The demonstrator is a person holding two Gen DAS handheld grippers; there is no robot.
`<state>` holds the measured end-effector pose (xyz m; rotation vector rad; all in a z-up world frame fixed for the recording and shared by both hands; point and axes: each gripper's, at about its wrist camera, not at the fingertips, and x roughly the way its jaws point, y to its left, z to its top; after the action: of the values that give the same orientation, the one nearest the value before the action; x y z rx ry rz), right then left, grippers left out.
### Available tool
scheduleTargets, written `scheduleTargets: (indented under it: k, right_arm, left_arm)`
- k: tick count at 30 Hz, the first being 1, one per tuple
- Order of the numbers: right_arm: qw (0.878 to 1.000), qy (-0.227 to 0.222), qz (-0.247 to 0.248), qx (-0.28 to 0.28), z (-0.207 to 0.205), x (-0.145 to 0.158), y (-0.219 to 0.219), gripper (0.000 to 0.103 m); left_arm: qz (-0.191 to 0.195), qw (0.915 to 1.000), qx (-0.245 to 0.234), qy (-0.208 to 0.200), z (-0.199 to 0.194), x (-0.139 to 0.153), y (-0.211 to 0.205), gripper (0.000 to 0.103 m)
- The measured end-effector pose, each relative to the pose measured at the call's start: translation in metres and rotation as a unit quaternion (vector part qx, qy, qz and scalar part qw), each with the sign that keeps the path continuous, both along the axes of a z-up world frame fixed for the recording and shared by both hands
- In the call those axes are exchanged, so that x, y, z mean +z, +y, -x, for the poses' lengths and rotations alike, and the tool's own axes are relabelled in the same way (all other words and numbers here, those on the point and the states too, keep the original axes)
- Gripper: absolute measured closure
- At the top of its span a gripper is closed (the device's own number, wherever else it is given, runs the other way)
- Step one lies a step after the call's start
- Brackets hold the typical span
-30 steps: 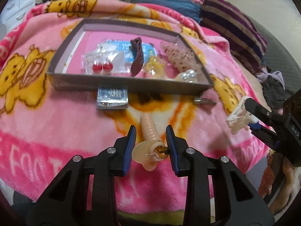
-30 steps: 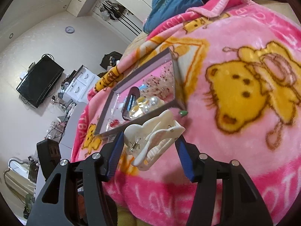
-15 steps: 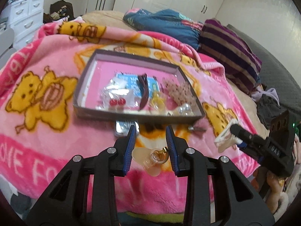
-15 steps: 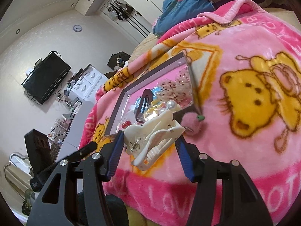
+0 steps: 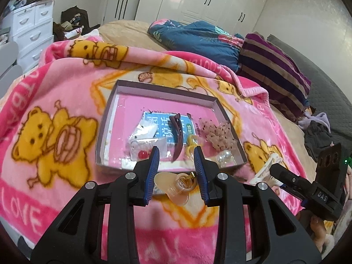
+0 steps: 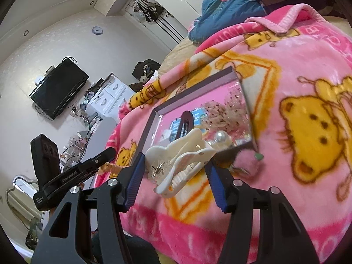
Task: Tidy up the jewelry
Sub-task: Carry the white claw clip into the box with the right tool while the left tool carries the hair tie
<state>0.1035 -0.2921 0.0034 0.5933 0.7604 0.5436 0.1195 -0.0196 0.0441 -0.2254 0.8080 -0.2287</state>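
Observation:
An open grey tray [image 5: 167, 90] with a pink floor lies on the pink bear blanket. In it are a dark brown hair clip [image 5: 177, 138], bagged red earrings [image 5: 143, 154], a speckled scrunchie [image 5: 217, 134] and pearls [image 5: 224, 156]. My left gripper [image 5: 176, 154] hangs just before the tray's near wall, shut on a translucent peach hair clip [image 5: 176, 184]. At the tray's near right corner, my right gripper [image 6: 175, 160] is shut on a white claw clip [image 6: 180, 158]. That white claw clip [image 5: 267, 165] also shows in the left wrist view.
A pink pom-pom [image 6: 248, 158] with a green tip lies on the blanket by the tray's corner. Blue and striped bedding [image 5: 270, 66] is piled behind the tray. White drawers [image 5: 33, 28] stand left of the bed, and a wall television [image 6: 59, 88] hangs beyond them.
My left gripper has lifted the peach clip off the blanket and risen, so the tray is seen from higher up. The right gripper with the white clip has drawn nearer the tray's corner.

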Motion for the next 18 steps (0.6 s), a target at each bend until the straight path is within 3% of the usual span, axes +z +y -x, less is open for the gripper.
scheduleTargets:
  k: [18]
  right_arm:
    - [1.000, -0.006, 0.022, -0.005, -0.049, 0.002, 0.020, 0.049]
  left_arm:
    - [0.014, 0.9998, -0.016, -0.004, -0.055, -0.003, -0.009, 0.079]
